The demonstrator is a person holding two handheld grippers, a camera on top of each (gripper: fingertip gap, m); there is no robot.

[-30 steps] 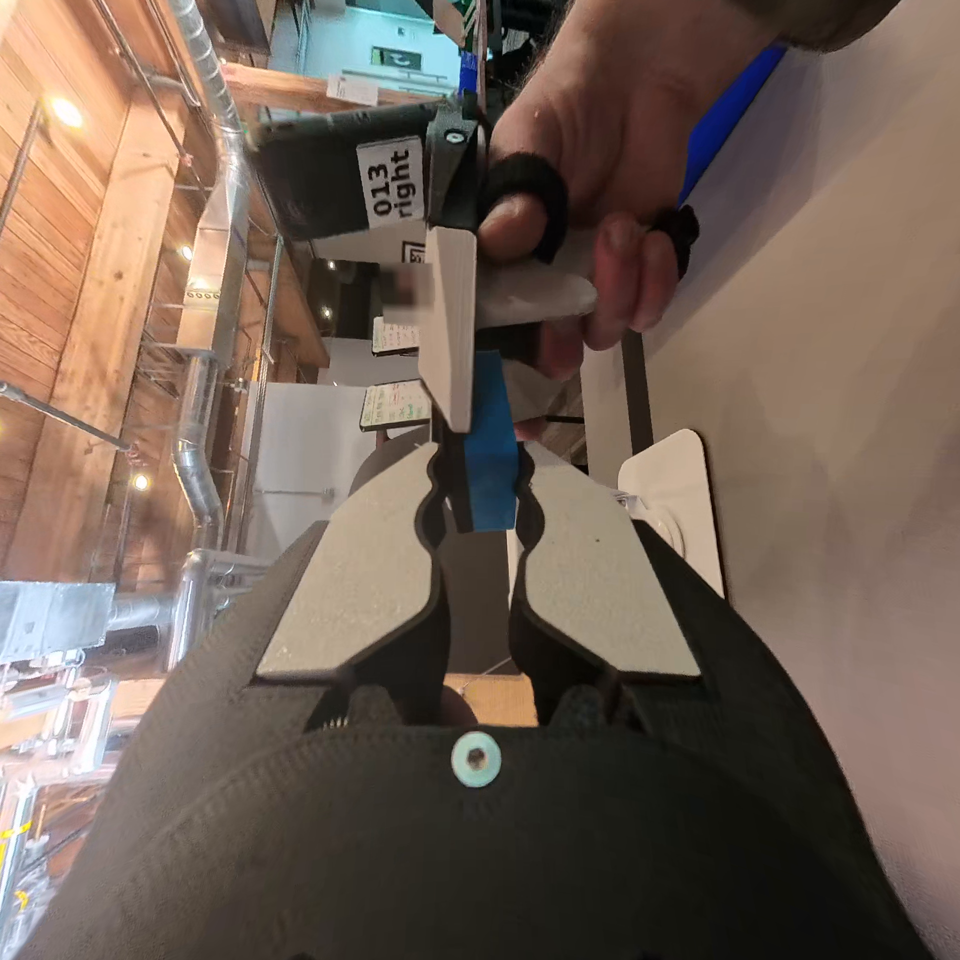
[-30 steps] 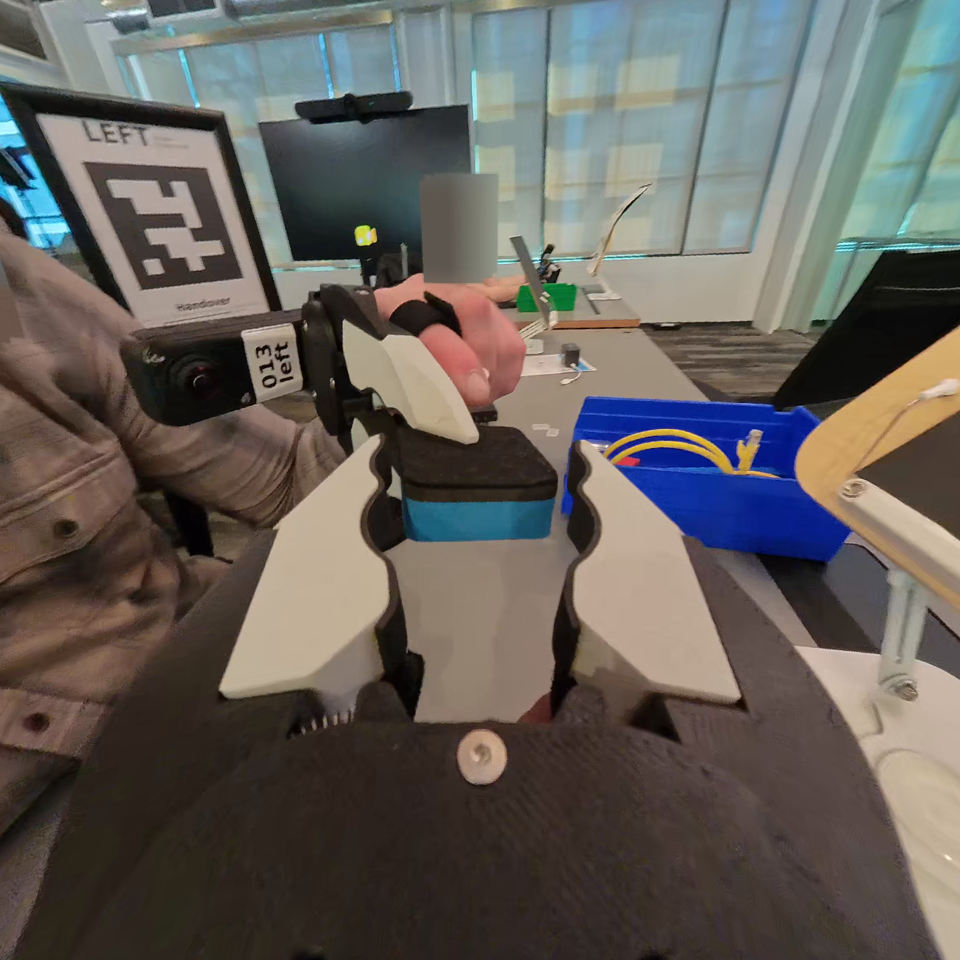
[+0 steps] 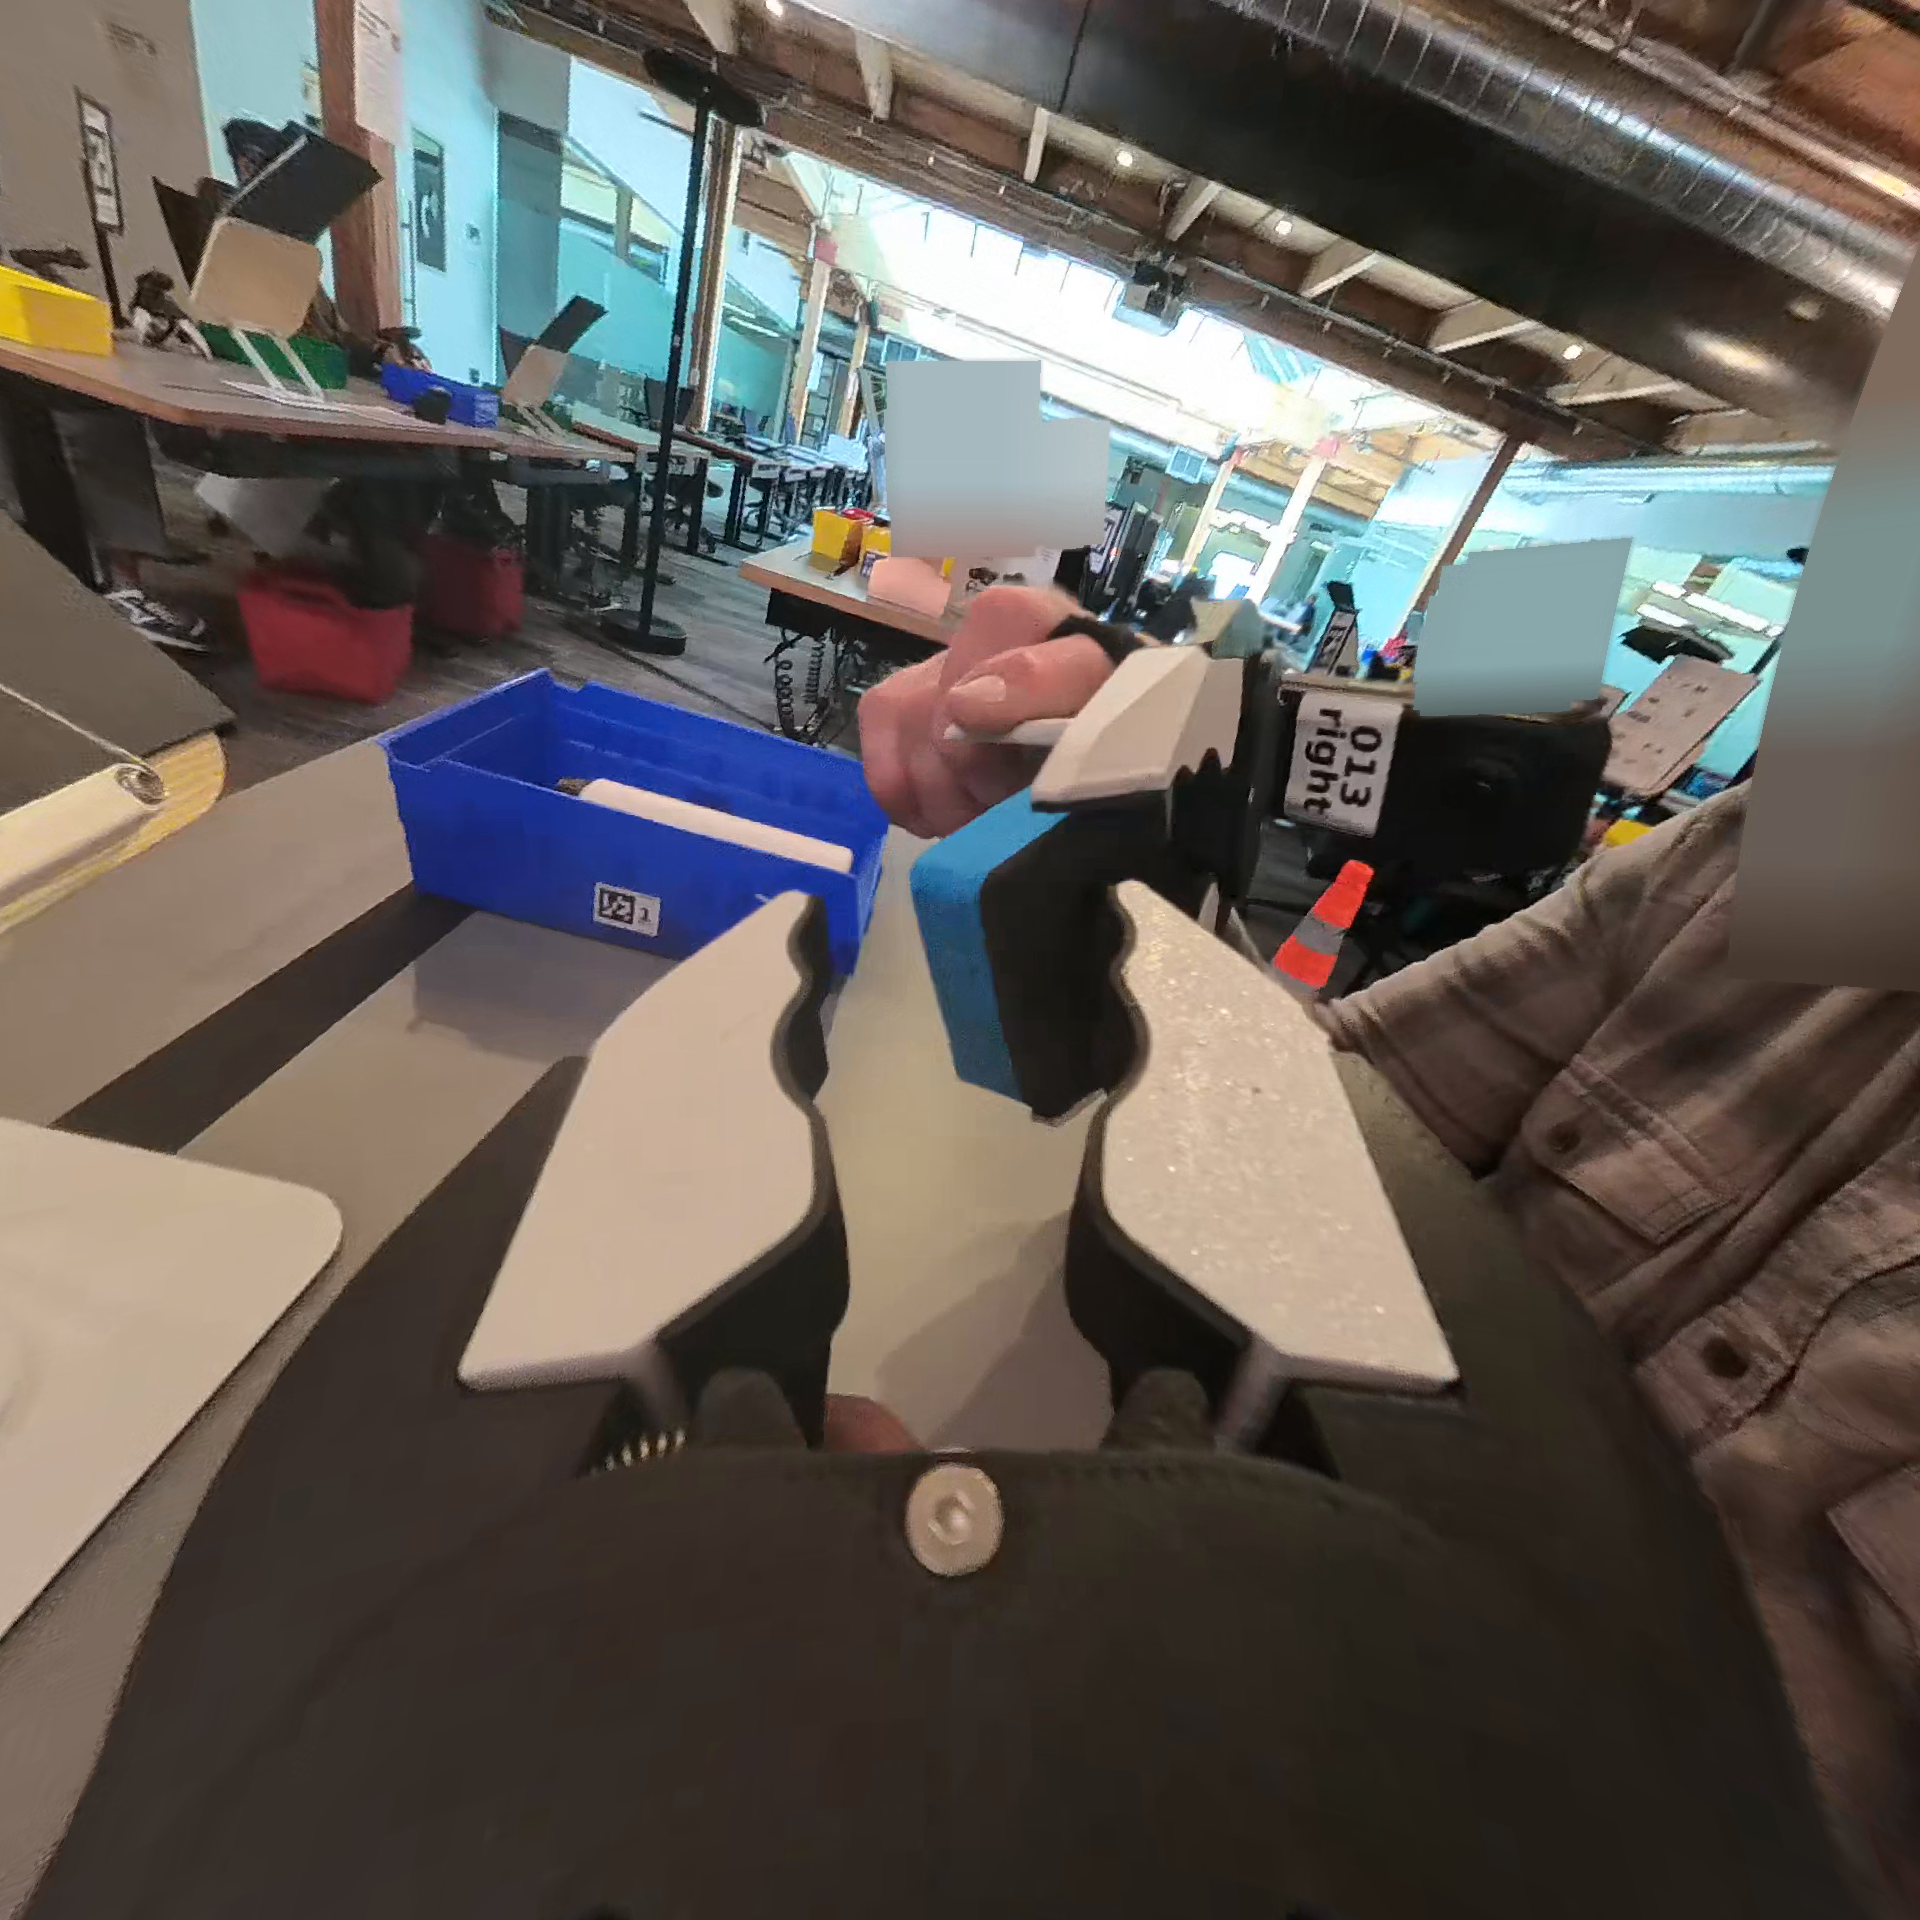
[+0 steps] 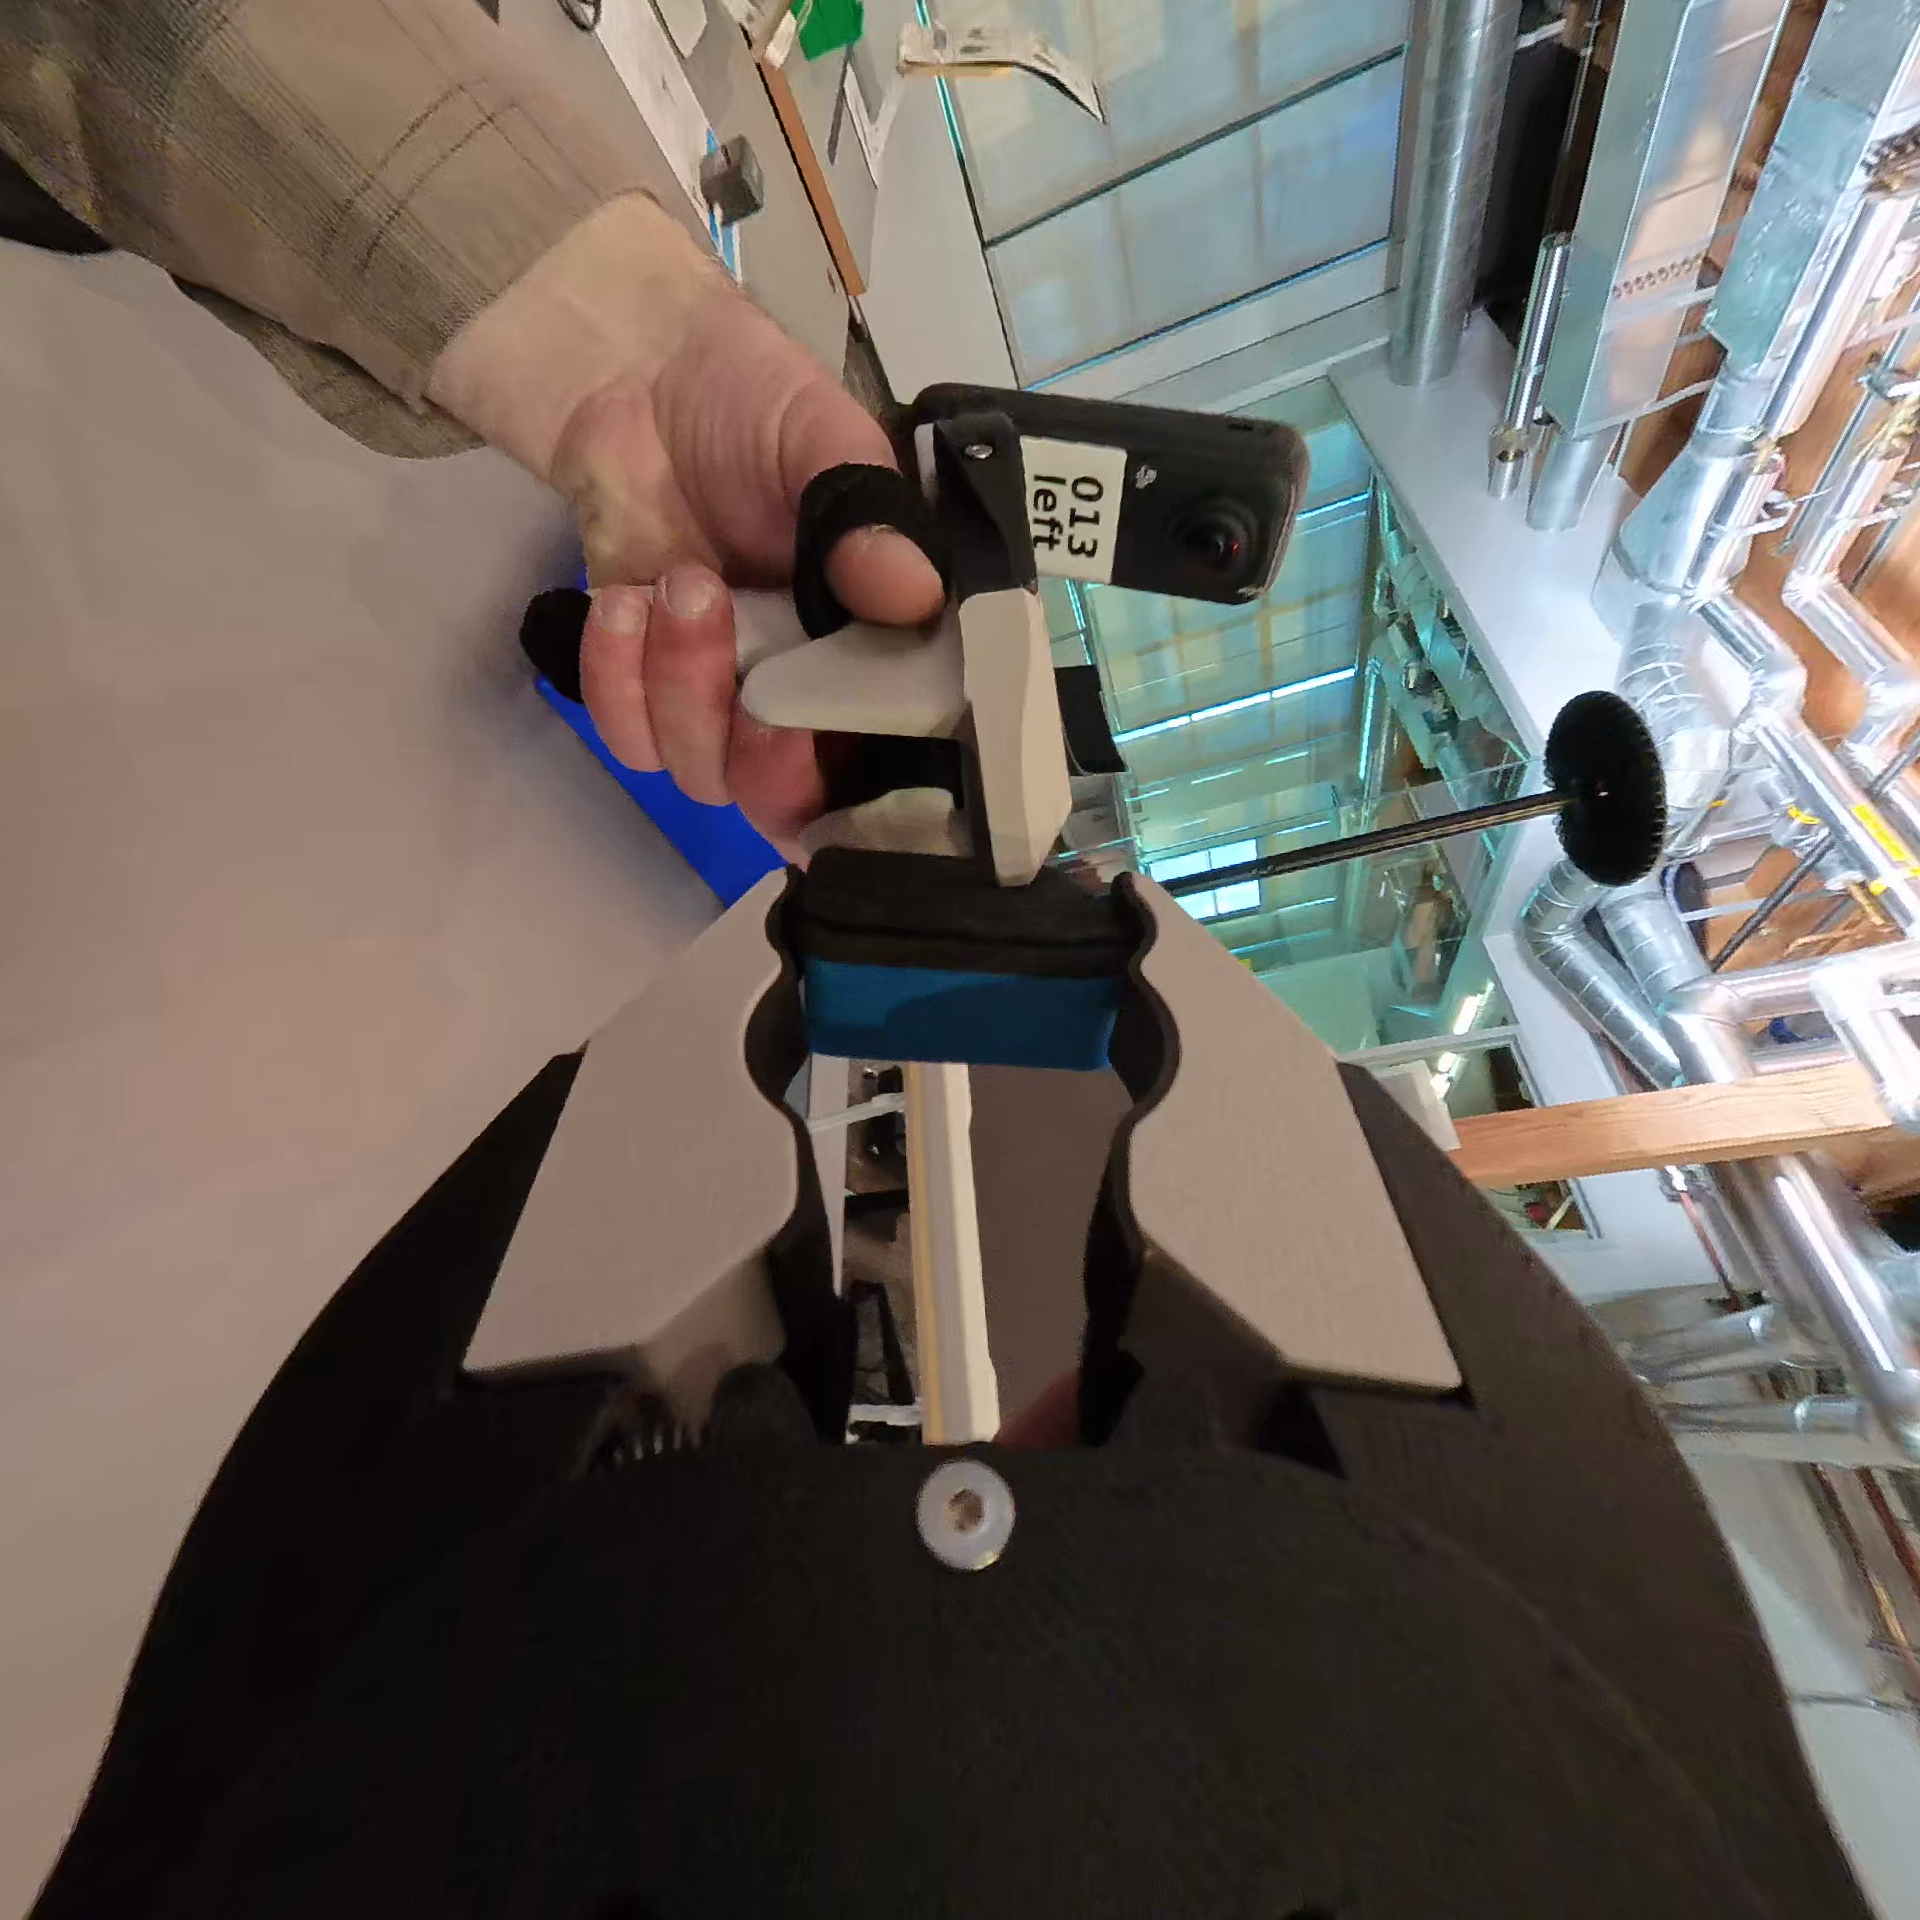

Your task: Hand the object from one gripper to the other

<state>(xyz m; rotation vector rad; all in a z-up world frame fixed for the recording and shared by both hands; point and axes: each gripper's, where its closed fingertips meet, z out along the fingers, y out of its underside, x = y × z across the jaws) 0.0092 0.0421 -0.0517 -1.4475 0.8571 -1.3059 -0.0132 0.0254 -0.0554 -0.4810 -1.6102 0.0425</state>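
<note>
Only the left wrist view shows the blue bin (image 3: 582, 821) on the grey table (image 3: 208, 935). The left gripper (image 3: 966, 935) stands open, the sponge (image 3: 997, 966) touching only its right finger. The right gripper (image 4: 961, 935) pinches the sponge's ends, clear of the table. It is blue foam with a black pad.

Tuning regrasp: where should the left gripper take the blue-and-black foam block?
Likely the free end of the foam block facing the left gripper: pinch its flat blue and black faces, straight on. The right gripper clamps the narrow sides.
</note>
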